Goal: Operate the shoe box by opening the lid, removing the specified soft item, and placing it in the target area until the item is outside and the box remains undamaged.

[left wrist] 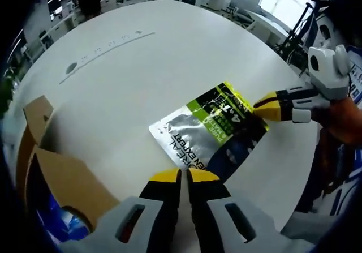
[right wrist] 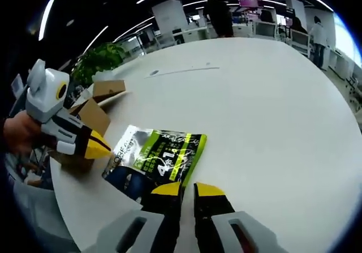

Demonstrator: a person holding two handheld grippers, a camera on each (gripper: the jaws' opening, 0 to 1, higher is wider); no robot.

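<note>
Here, the pouch [left wrist: 212, 128] lies flat on the white table [left wrist: 130, 83], just beyond my left gripper [left wrist: 185, 177]. Its jaws are together and hold nothing. My right gripper [right wrist: 188, 189], jaws nearly together, rests at the pouch's edge; whether it grips is unclear.

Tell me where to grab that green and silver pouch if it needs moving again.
Take the pouch by an edge or corner, not its middle: it lies flat on the white table, so only its rim offers a pinch. The dark end nearest the right gripper looks easiest, approached low along the tabletop. The left gripper sits by a long side.
</note>
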